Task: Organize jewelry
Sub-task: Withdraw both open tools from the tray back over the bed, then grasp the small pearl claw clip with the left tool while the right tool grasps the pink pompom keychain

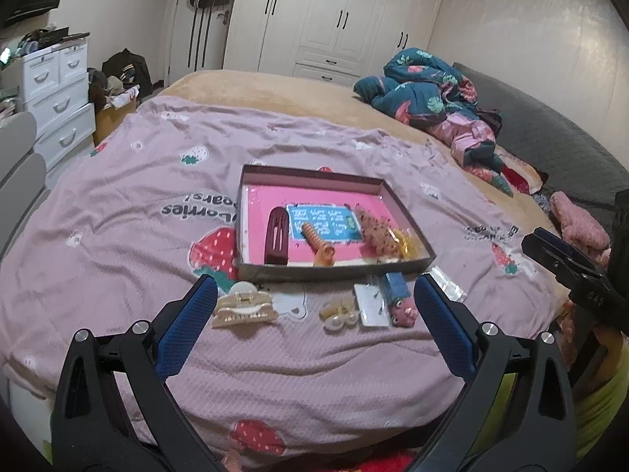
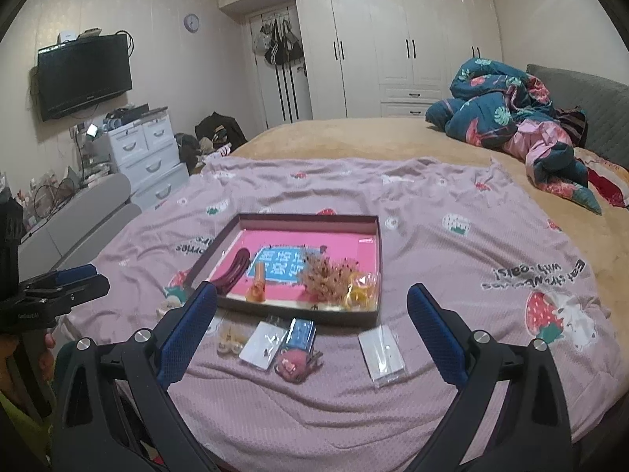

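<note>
A dark shallow tray (image 1: 334,271) (image 2: 298,316) with a pink floor lies on the lilac strawberry sheet (image 1: 157,204). It holds a dark red hair clip (image 1: 276,234) (image 2: 236,271), an orange spiral piece (image 1: 320,244) (image 2: 257,285), a fluffy pink scrunchie (image 1: 377,232) (image 2: 326,275) and a yellow item (image 1: 407,242) (image 2: 359,295). In front of it lie a cream claw clip (image 1: 243,308), a pearl clip (image 1: 340,314) (image 2: 230,340), a white card packet (image 1: 371,305) (image 2: 261,344), a pink doll clip (image 1: 399,299) (image 2: 297,350) and a clear packet (image 2: 383,354). My left gripper (image 1: 314,283) and right gripper (image 2: 312,295) hover open and hold nothing.
A bundled teal and pink quilt (image 2: 511,118) lies at the bed's far right by the grey headboard (image 2: 589,110). White wardrobes (image 2: 393,39) line the back wall. White drawers (image 2: 149,157) and a wall TV (image 2: 84,74) stand left. A pink cloth (image 1: 578,220) lies at the right.
</note>
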`<state>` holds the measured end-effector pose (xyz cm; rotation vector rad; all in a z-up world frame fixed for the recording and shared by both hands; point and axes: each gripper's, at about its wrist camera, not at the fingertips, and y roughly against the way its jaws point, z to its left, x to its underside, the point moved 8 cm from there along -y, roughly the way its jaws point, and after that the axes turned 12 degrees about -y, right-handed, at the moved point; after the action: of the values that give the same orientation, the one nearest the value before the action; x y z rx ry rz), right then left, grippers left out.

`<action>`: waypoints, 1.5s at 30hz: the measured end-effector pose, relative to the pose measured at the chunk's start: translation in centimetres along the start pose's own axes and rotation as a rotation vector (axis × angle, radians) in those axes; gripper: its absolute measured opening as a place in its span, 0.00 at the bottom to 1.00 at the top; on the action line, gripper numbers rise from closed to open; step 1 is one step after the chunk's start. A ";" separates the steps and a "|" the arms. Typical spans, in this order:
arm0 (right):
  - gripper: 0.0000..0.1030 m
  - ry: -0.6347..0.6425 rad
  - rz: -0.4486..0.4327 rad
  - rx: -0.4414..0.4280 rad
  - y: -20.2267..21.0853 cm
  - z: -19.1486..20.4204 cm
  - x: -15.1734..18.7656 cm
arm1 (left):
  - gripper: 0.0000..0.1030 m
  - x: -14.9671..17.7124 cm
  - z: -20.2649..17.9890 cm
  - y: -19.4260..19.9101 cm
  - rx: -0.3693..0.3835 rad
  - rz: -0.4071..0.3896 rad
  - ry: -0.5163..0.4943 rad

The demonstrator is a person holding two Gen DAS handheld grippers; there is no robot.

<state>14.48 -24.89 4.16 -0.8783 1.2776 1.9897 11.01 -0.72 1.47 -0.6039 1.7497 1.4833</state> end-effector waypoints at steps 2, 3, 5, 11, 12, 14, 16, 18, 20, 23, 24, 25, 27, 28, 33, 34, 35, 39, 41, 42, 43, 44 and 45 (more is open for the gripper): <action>0.94 0.003 0.016 0.003 -0.4 0.0 0.7 | 0.91 0.4 0.0 -0.3 -0.001 0.010 -0.001; 0.94 0.004 0.025 0.004 -0.7 0.0 0.9 | 0.91 0.6 0.0 -0.4 -0.002 0.015 -0.003; 0.94 0.005 0.039 0.008 -1.1 -0.1 1.5 | 0.91 1.0 0.0 -0.8 -0.007 0.026 -0.012; 0.94 0.009 0.096 0.015 -2.9 -0.2 3.4 | 0.91 2.2 -0.2 -2.1 -0.003 0.066 -0.024; 0.94 0.010 0.105 0.017 -3.2 -0.2 3.7 | 0.91 2.4 -0.2 -2.3 -0.004 0.073 -0.024; 0.94 0.012 0.122 0.022 -3.8 -0.4 4.3 | 0.91 2.9 -0.3 -2.9 0.004 0.087 -0.027; 0.94 0.011 0.141 0.029 -4.5 -0.7 4.9 | 0.91 3.3 -0.3 -3.4 0.004 0.102 -0.033; 0.94 0.008 0.160 0.033 -5.1 -0.9 5.4 | 0.91 3.8 -0.5 -3.9 0.013 0.117 -0.034; 0.94 0.008 0.176 0.036 -5.7 -1.1 5.9 | 0.91 4.2 -0.6 -4.4 0.017 0.130 -0.039; 0.94 0.006 0.206 0.038 -6.7 -1.3 6.8 | 0.91 4.7 -0.9 -5.1 0.025 0.146 -0.051; 0.94 0.005 0.214 0.037 -7.0 -1.4 7.0 | 0.91 4.9 -1.0 -5.4 0.028 0.153 -0.056; 0.94 0.003 0.226 0.038 -7.4 -1.5 7.4 | 0.91 5.1 -1.0 -5.7 0.029 0.158 -0.060; 0.94 0.000 0.243 0.038 -8.0 -1.6 7.9 | 0.91 5.6 -1.1 -6.2 0.033 0.173 -0.063; 0.94 -0.002 0.253 0.037 -8.3 -1.7 8.2 | 0.91 5.8 -1.1 -6.4 0.038 0.179 -0.064; 0.93 -0.025 0.305 0.035 -10.0 -2.0 9.7 | 0.91 6.7 -1.5 -7.6 0.053 0.209 -0.080; 0.93 -0.030 0.314 0.036 -10.4 -2.1 9.9 | 0.91 6.9 -1.6 -7.9 0.056 0.216 -0.083; 0.93 -0.035 0.319 0.035 -10.6 -2.2 10.0 | 0.90 7.1 -1.6 -8.0 0.060 0.219 -0.084; 0.80 -0.057 0.356 0.008 -11.6 -2.1 10.7 | 0.87 7.5 -2.1 -8.8 0.078 0.235 -0.098; 0.73 -0.072 0.378 -0.007 -12.1 -2.0 11.1 | 0.86 7.7 -2.3 -9.1 0.083 0.243 -0.103; 0.70 -0.082 0.389 -0.021 -12.3 -1.9 11.2 | 0.86 7.8 -2.4 -9.3 0.086 0.245 -0.104; 0.68 -0.090 0.396 -0.032 -12.4 -1.8 11.3 | 0.86 7.8 -2.4 -9.4 0.087 0.248 -0.105; 0.64 -0.101 0.406 -0.045 -12.7 -1.7 11.5 | 0.86 7.9 -2.5 -9.6 0.088 0.250 -0.107; 0.60 -0.112 0.416 -0.054 -12.9 -1.7 11.7 | 0.86 8.0 -2.5 -9.7 0.090 0.252 -0.108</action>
<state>17.93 -20.31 -12.39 -0.5452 1.4352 2.3646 12.94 -4.39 -10.65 -0.2590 1.8481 1.5636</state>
